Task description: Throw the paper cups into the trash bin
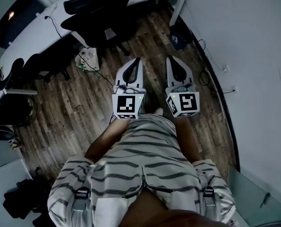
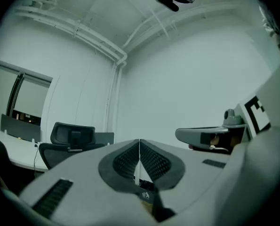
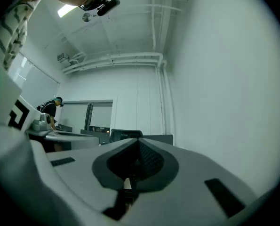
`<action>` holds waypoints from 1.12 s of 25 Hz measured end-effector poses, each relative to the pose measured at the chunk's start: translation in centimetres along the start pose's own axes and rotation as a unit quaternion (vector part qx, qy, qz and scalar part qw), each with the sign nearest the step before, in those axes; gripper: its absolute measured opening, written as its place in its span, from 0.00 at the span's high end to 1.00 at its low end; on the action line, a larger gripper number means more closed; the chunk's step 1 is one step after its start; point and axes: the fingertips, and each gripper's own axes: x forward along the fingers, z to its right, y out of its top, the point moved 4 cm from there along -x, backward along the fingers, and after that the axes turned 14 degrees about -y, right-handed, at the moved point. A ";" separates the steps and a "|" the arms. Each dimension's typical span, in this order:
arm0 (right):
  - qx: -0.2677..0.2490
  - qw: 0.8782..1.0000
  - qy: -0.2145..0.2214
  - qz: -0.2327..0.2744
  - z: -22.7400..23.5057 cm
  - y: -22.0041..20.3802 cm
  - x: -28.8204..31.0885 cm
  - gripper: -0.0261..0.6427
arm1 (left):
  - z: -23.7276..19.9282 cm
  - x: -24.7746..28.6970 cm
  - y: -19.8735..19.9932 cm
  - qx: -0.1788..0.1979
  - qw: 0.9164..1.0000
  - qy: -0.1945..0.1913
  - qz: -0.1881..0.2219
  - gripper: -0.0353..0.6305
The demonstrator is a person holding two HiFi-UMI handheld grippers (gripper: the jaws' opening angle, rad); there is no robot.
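No words, brands or numbers can be read anywhere; the left marker cube [image 1: 129, 106] on the left gripper [image 1: 137, 60] and the right marker cube [image 1: 183, 104] on the right gripper [image 1: 171, 59] bear only black-and-white square patterns.

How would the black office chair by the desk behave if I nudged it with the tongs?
The black office chair would probably roll or swivel rather than tip, since it stands on a splayed base on the smooth wooden floor. It looks bulky, so a light nudge may barely shift it. A push high on the backrest would likely turn it rather than slide it.
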 end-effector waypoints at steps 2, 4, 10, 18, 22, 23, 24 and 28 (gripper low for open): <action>0.003 1.000 -0.001 -0.003 0.5 -0.2 0.0 0.95 | 0.3 0.4 -0.1 0.002 1.000 -0.002 0.002 0.91; 0.004 1.000 -0.003 -0.006 1.2 -0.5 0.0 0.95 | 0.6 0.8 -0.2 0.002 1.000 -0.002 0.001 0.91; 0.005 1.000 0.000 -0.008 2.9 -0.6 -0.1 0.95 | 2.1 2.0 -0.3 0.003 1.000 -0.004 -0.004 0.91; 0.014 1.000 0.020 -0.008 6.2 -1.4 0.0 0.95 | 4.8 4.9 -1.4 -0.003 1.000 0.002 -0.004 0.91; 0.014 0.999 0.029 -0.008 7.4 -2.0 0.1 0.95 | 5.8 5.8 -2.4 -0.006 1.000 0.008 -0.014 0.91; 0.015 0.999 0.031 -0.009 7.8 -2.2 0.1 0.95 | 6.1 6.1 -2.7 -0.007 1.000 0.009 -0.017 0.91; 0.017 0.999 0.032 -0.010 8.3 -2.4 0.2 0.95 | 6.4 6.4 -2.9 -0.007 1.000 0.010 -0.019 0.91; 0.024 0.999 0.034 -0.014 9.4 -2.8 1.0 0.95 | 6.6 7.4 -3.0 -0.010 1.000 0.012 -0.016 0.91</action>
